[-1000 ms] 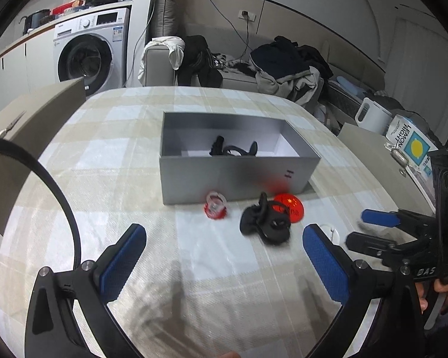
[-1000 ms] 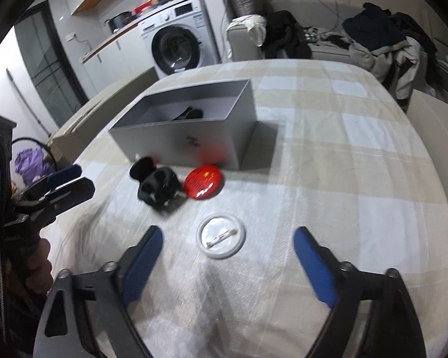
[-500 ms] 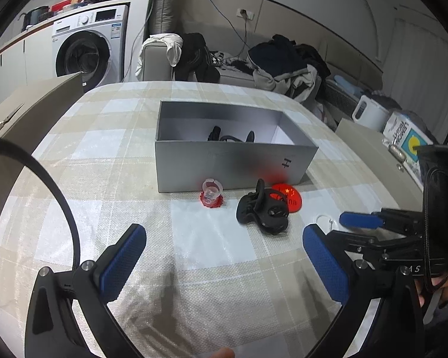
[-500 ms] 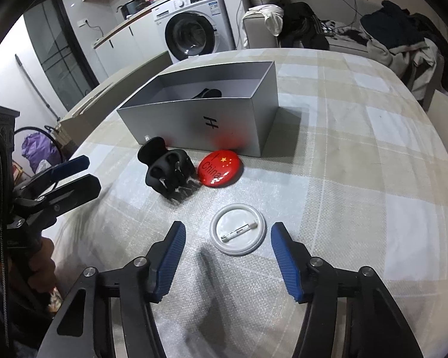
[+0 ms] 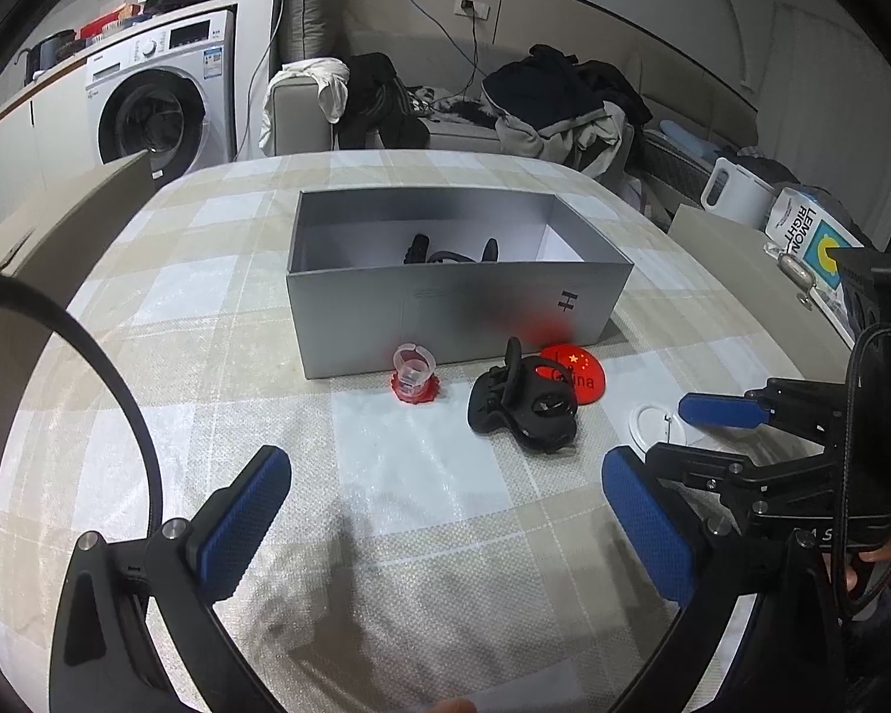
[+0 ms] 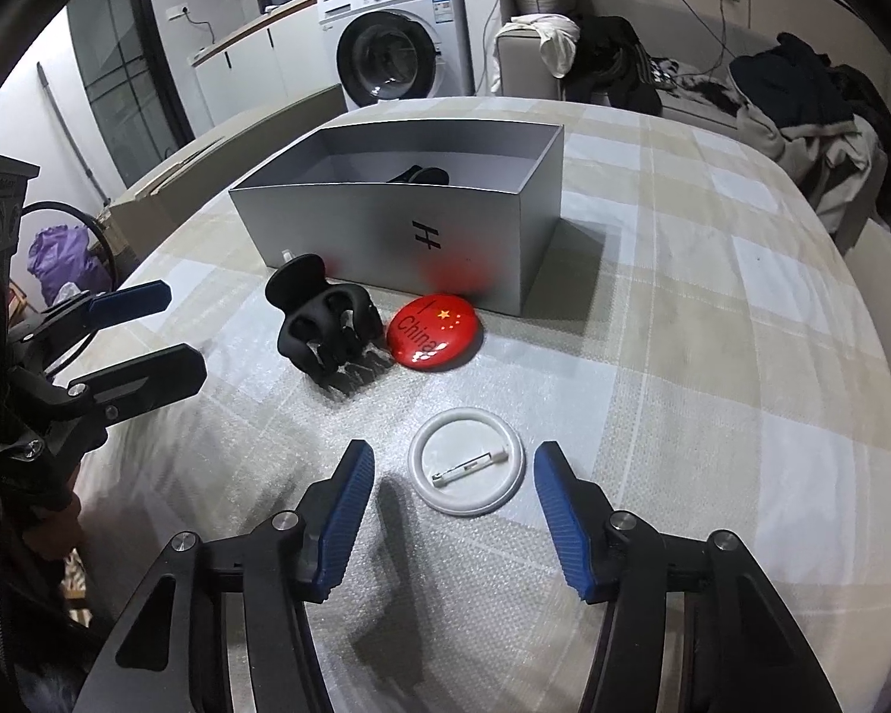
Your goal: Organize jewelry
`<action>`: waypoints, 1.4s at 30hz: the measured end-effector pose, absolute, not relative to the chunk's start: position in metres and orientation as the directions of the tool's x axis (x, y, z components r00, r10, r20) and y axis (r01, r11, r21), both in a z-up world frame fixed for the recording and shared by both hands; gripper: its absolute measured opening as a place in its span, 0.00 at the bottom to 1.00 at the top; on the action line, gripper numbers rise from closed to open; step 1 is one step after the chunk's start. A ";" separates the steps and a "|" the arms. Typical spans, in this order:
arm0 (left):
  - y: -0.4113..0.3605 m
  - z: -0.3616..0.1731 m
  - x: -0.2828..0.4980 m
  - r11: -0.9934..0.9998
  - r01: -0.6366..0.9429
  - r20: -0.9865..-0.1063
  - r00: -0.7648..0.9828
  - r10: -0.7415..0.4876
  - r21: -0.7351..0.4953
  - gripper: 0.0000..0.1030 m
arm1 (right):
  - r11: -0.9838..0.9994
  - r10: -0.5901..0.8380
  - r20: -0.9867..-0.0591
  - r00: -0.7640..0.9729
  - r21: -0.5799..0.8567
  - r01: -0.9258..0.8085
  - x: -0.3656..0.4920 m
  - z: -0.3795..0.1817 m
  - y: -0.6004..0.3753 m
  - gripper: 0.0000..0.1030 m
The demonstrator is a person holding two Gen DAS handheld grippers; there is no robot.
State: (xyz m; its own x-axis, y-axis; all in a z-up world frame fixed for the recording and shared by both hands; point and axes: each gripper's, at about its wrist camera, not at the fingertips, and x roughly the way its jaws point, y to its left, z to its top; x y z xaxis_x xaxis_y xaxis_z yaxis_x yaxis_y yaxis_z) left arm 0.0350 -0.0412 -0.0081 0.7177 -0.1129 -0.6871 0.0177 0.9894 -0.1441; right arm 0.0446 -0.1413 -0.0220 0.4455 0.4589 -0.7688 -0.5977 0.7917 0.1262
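Note:
An open grey box (image 5: 457, 309) (image 6: 386, 226) stands mid-table with a black hair clip (image 5: 445, 252) inside. In front of it lie a small clear cup on a red base (image 5: 413, 371), a black claw hair clip (image 5: 523, 407) (image 6: 326, 327), a red China-flag badge (image 5: 582, 371) (image 6: 436, 330) and a white round pin badge lying face down (image 6: 466, 466) (image 5: 653, 425). My right gripper (image 6: 454, 514) is open, its fingers on either side of the white badge, just above the table. My left gripper (image 5: 445, 520) is open and empty, well short of the claw clip.
The table (image 5: 208, 309) has a checked cloth. A sofa with piled clothes (image 5: 534, 101) stands behind it, a washing machine (image 5: 160, 101) at the back left. A white kettle (image 5: 733, 190) and a lemon packet (image 5: 808, 232) sit on a side surface to the right.
My right gripper has moved forward and down and narrowed, so its fingers now flank the white badge. My left gripper has pulled back slightly and stays wide open.

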 end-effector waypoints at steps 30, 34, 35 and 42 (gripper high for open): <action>-0.034 -0.008 0.040 0.990 0.003 -0.698 0.709 -0.102 -0.141 0.99 | 0.783 0.420 -0.762 0.493 0.031 -0.621 0.044 -0.023 -0.142 0.39; -0.036 -0.009 0.042 0.992 0.005 -0.703 0.705 -0.092 -0.125 0.99 | 0.789 0.488 -0.732 0.475 0.137 -0.599 0.050 -0.017 -0.155 0.39; -0.037 -0.009 0.043 0.993 0.007 -0.704 0.704 -0.091 -0.121 0.99 | 0.787 0.511 -0.720 0.469 0.173 -0.592 0.051 -0.015 -0.159 0.39; -0.046 -0.007 0.051 0.993 0.046 -0.704 0.701 -0.111 -0.111 0.99 | 0.788 0.566 -0.672 0.479 0.268 -0.555 0.058 -0.007 -0.174 0.39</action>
